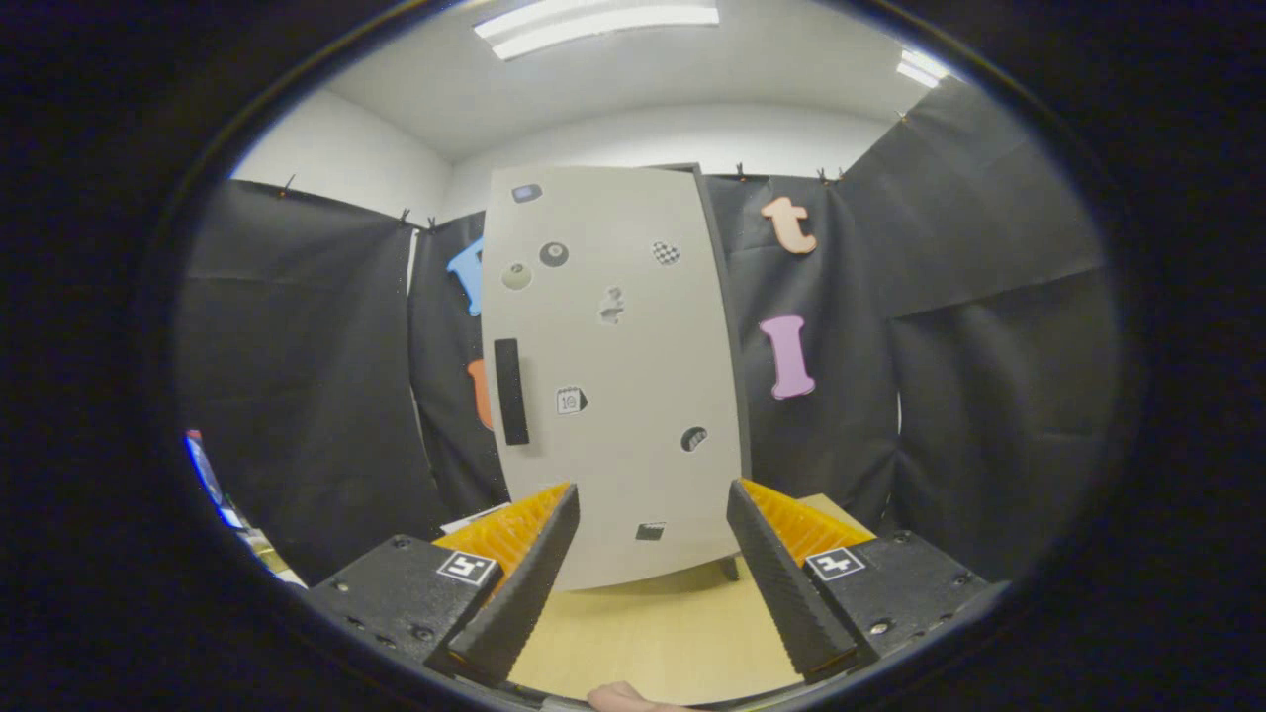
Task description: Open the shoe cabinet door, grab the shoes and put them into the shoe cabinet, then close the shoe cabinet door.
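fingers (pixel 648 564) spread, holding nothing | shoe cabinet door (pixel 613 376) closed, beyond them | wooden table (pixel 653 633) bare between

The shoe cabinet door (pixel 613 376) ahead of my hand-held gripper (pixel 648 583) looks like a smooth, matt painted board with small flat stickers and a matt dark handle (pixel 510 392). My fingers (pixel 519 593), spread wide with nothing between them, have ribbed, rough-looking inner faces. The worktop (pixel 653 633) beneath is pale wood-grain laminate, smooth, faintly sheened. The booth wall (pixel 297 396) is dull, creased cloth.

A recording booth — black cloth walls (pixel 297 376), strip lights (pixel 593 25).
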The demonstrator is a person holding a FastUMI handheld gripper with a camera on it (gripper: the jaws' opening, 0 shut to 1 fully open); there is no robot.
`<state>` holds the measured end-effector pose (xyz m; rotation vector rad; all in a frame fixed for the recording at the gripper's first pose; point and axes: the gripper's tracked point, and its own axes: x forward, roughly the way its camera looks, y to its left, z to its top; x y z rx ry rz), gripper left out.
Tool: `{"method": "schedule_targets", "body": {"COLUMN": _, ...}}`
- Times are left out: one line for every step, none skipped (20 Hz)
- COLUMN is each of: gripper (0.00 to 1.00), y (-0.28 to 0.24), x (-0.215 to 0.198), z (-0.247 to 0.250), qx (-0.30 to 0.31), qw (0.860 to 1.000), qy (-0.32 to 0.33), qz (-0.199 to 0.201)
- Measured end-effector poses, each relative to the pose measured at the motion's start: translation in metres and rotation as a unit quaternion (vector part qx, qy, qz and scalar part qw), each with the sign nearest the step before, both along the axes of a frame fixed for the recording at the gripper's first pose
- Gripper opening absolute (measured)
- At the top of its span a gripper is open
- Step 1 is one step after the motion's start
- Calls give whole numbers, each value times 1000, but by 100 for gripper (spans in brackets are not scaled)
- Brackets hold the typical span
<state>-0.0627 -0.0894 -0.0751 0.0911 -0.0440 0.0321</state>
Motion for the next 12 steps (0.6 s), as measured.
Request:
{"method": "schedule_targets", "body": {"gripper": 99, "y": -7, "x": -4, "z": -3, "qx": 2, "qw": 1000, "qy": 1, "qz": -4}}
{"method": "schedule_targets", "body": {"gripper": 99, "y": -14, "x": -7, "z": -6, "qx": 4, "qw": 1000, "qy": 0, "qz": -9}}
{"method": "schedule_targets", "body": {"gripper": 99, "y": -18, "x": -11, "z": -6, "qx": 6, "qw": 1000, "qy": -4, "qz": -11}}
{"method": "schedule_targets", "body": {"gripper": 99, "y": -21, "x": -16, "z": -5, "qx": 5, "qw": 1000, "qy": -8, "qz": -10}}
{"method": "schedule_targets", "body": {"gripper": 99, "y": -22, "x": -20, "z": -6, "qx": 4, "qw": 1000, "qy": -11, "qz": -8}}
{"method": "schedule_targets", "body": {"gripper": 99, "y": -23, "x": -24, "z": -6, "qx": 5, "qw": 1000, "qy": -14, "qz": -6}}
{"method": "schedule_targets", "body": {"gripper": 99, "y": -23, "x": -28, "z": -6, "qx": 5, "qw": 1000, "qy": -18, "qz": -2}}
{"method": "schedule_targets", "body": {"gripper": 99, "y": -21, "x": -31, "z": -6, "qx": 5, "qw": 1000, "qy": -20, "qz": 2}}
{"method": "schedule_targets", "body": {"gripper": 99, "y": -21, "x": -34, "z": -9, "qx": 5, "qw": 1000, "qy": -19, "qz": 5}}
{"method": "schedule_targets", "body": {"gripper": 99, "y": -19, "x": -36, "z": -9, "qx": 4, "qw": 1000, "qy": -21, "qz": 7}}
{"method": "schedule_targets", "body": {"gripper": 99, "y": -19, "x": -39, "z": -6, "qx": -1, "qw": 1000, "qy": -26, "qz": 6}}
{"method": "schedule_targets", "body": {"gripper": 99, "y": -20, "x": -41, "z": -3, "qx": -8, "qw": 999, "qy": -34, "qz": 2}}
